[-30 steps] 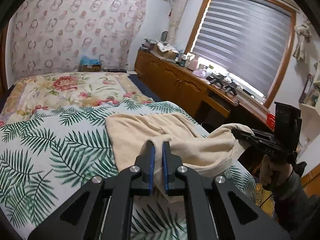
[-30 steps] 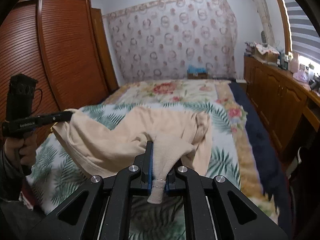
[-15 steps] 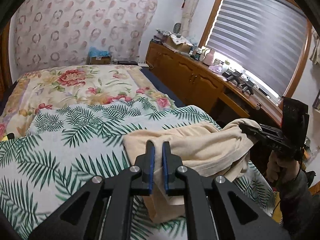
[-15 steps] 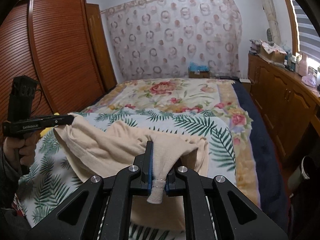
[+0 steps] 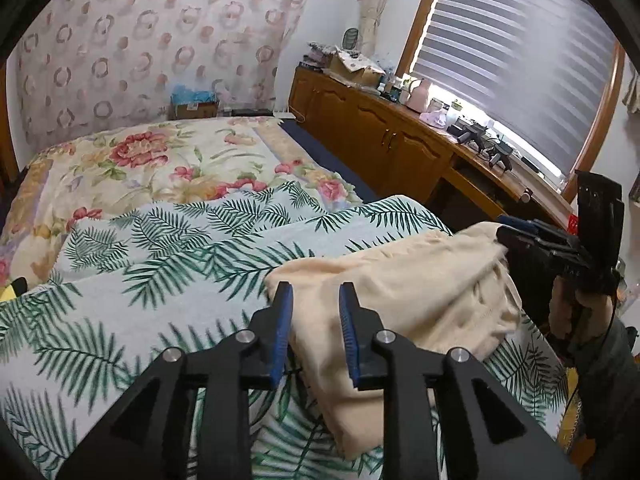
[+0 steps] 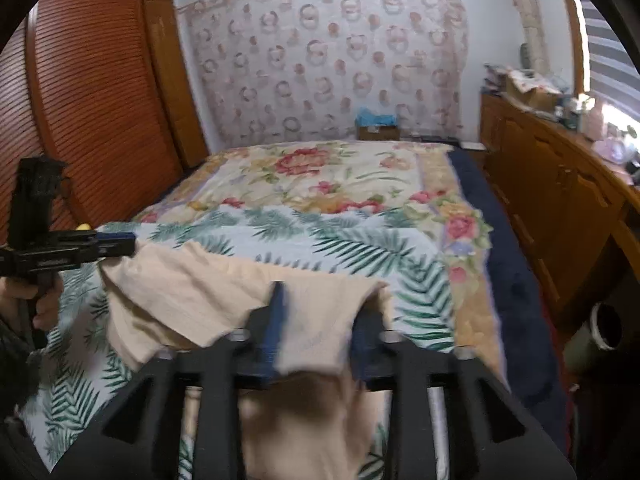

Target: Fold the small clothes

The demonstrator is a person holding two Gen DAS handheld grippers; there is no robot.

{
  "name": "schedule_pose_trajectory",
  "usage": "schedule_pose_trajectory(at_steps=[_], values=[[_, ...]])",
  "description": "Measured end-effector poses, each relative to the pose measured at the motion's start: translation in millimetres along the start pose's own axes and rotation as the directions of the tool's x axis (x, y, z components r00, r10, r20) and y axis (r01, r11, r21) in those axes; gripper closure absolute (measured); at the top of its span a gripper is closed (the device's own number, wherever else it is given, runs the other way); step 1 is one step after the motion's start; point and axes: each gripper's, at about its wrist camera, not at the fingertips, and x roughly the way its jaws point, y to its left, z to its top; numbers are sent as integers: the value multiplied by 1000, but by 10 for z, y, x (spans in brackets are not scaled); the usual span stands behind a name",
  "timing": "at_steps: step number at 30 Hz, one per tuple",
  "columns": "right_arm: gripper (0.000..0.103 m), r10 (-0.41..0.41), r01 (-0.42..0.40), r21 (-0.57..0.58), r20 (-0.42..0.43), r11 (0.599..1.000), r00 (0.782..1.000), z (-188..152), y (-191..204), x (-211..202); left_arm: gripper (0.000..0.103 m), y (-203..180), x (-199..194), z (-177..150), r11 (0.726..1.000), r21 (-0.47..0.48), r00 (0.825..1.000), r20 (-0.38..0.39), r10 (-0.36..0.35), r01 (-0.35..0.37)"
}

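Note:
A cream garment [image 5: 404, 280] lies folded over on the palm-leaf bedspread [image 5: 168, 264] near the bed's right edge. My left gripper [image 5: 314, 306] straddles its near left corner. Its jaws are opening, and the cloth sits loose between the blue pads [image 5: 283, 320]. In that view the right gripper [image 5: 514, 232] is at the garment's far right corner. In the right wrist view the garment [image 6: 192, 292] spreads before my right gripper [image 6: 320, 312], whose jaws are opening too. A flap of cloth hangs slack between its fingers [image 6: 276, 312]. The left gripper [image 6: 120, 242] shows at the garment's far left corner.
A floral quilt [image 5: 152, 160] covers the far half of the bed. Wooden cabinets [image 5: 380, 136] with clutter on top run along the right under a blinded window. A slatted wooden wardrobe [image 6: 92, 112] stands to the left. A person's hand [image 5: 568, 312] grips the right handle.
Both grippers have gone from shut on the garment's corners to parted jaws. The garment has been carried toward the bed's near edge and has dropped lower onto the bedspread.

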Motion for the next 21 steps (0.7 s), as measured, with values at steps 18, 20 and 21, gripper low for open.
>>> schedule_pose_trajectory(at_steps=[18,20,21], values=[[52,34,-43,-76,-119,996,992,-245,-36,213,78,-58,314,-194,995,90,987,-156,-37,52],[52,49,-61,-84,-131,995,990,-187,-32,330,78,-64,409,-93,995,98,988,-153,-12,27],[52,56,-68,-84,-135,994,989,-158,-47,383,78,-62,436,-64,995,101,989,-149,-9,24]])
